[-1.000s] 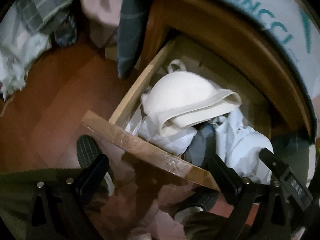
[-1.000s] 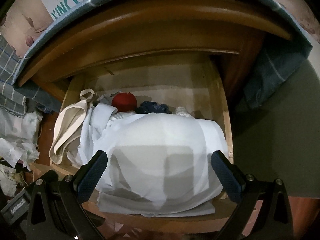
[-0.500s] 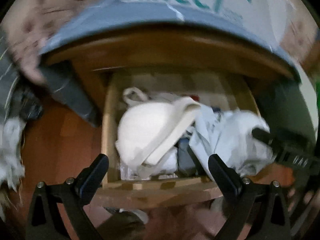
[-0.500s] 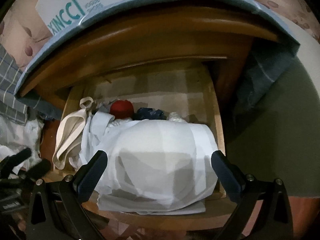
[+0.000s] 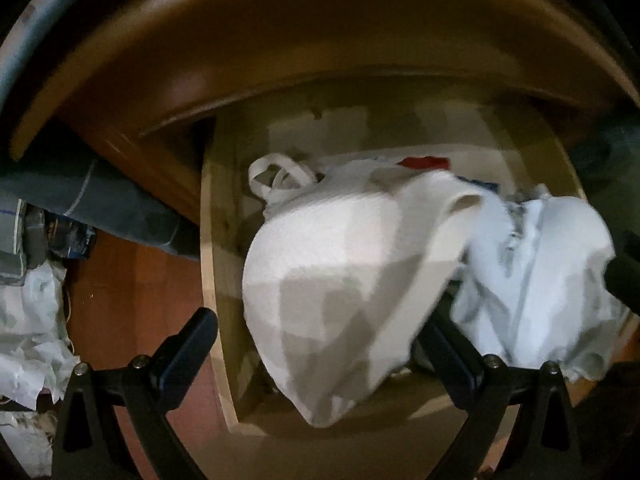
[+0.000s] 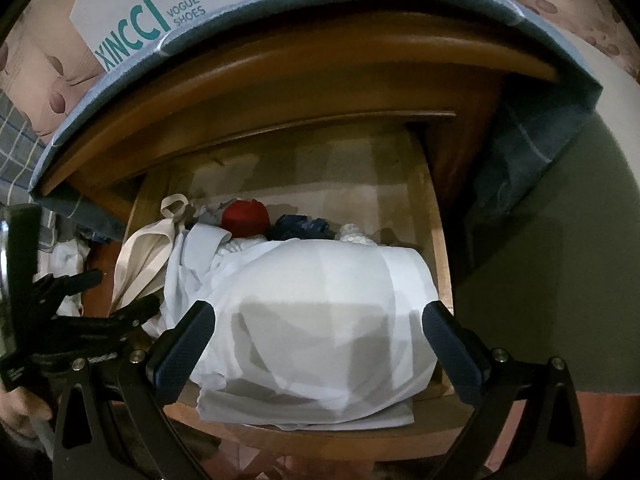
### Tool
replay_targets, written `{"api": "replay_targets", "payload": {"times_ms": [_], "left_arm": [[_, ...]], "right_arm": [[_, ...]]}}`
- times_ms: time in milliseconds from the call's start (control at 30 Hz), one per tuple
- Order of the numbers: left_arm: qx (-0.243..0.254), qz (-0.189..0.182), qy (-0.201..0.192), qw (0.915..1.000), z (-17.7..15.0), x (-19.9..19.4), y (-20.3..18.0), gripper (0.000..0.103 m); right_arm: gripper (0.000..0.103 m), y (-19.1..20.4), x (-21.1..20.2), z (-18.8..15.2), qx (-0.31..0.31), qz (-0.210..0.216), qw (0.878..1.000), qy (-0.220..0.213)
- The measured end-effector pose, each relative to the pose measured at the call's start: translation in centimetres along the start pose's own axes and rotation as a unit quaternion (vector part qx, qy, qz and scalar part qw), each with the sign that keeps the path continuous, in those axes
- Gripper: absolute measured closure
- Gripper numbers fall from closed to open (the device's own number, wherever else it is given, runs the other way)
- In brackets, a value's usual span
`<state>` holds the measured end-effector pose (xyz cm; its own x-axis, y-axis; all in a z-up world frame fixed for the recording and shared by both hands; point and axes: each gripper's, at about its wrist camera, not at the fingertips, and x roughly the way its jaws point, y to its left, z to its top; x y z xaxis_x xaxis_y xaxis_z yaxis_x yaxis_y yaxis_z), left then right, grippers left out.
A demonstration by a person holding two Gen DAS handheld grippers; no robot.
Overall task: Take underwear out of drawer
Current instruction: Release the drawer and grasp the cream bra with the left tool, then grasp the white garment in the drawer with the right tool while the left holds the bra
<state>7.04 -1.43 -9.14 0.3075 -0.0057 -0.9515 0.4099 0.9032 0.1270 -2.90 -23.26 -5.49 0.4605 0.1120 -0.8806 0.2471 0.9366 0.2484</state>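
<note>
Along the left wall of the open drawer (image 5: 212,240) a cream ribbed underwear piece (image 5: 332,276) lies heaped, its loop strap toward the back left corner; in the right wrist view the same cream garment (image 6: 140,256) hugs the drawer's left side. Left tongs (image 5: 320,344) spread wide, fingers either side of the cream piece, hovering over the drawer's front edge; contact with the cloth cannot be told through the blur. Right tongs (image 6: 316,340) likewise spread, straddling a large white folded garment (image 6: 320,320) that fills the front right of the drawer and overhangs its front edge; no pinch seen. Behind the white garment, toward the back: a red item (image 6: 245,218), a dark blue bundle (image 6: 302,228), a small white knit piece (image 6: 354,236). Pale blue-white crumpled cloth (image 5: 536,280) sits right of the cream piece in the left view. Above the drawer, a curved wooden top (image 6: 280,80) draped with blue cloth (image 6: 540,128), and on it a shoe box (image 6: 160,12) printed "VOGUE SHOES". Loose clothing (image 5: 28,320) lies on the wooden floor (image 5: 132,280) left of the drawer. Left tongs also appear at the lower left of the right wrist view.
</note>
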Motion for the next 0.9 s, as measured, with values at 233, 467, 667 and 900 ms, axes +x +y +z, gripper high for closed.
{"api": "replay_targets", "payload": {"times_ms": [233,467,667,900], "left_arm": [[-0.015,0.001,0.022,0.9996,0.5,2.0,0.6,0.004],[-0.033,-0.015,0.036,0.9987,0.1,2.6,0.8,0.043],[-0.060,-0.042,0.029,0.9969,-0.4,1.5,1.5,0.058],[-0.091,-0.072,0.008,0.9933,-1.0,-0.7,2.7,0.060]], "right_arm": [[0.000,0.2,0.7,-0.3,-0.007,-0.008,1.000,0.012],[0.000,0.5,1.1,-0.6,-0.013,-0.013,1.000,0.018],[0.000,0.6,1.7,-0.6,-0.015,-0.020,0.999,0.025],[0.000,1.2,2.2,-0.7,-0.027,-0.021,0.999,0.034]]}}
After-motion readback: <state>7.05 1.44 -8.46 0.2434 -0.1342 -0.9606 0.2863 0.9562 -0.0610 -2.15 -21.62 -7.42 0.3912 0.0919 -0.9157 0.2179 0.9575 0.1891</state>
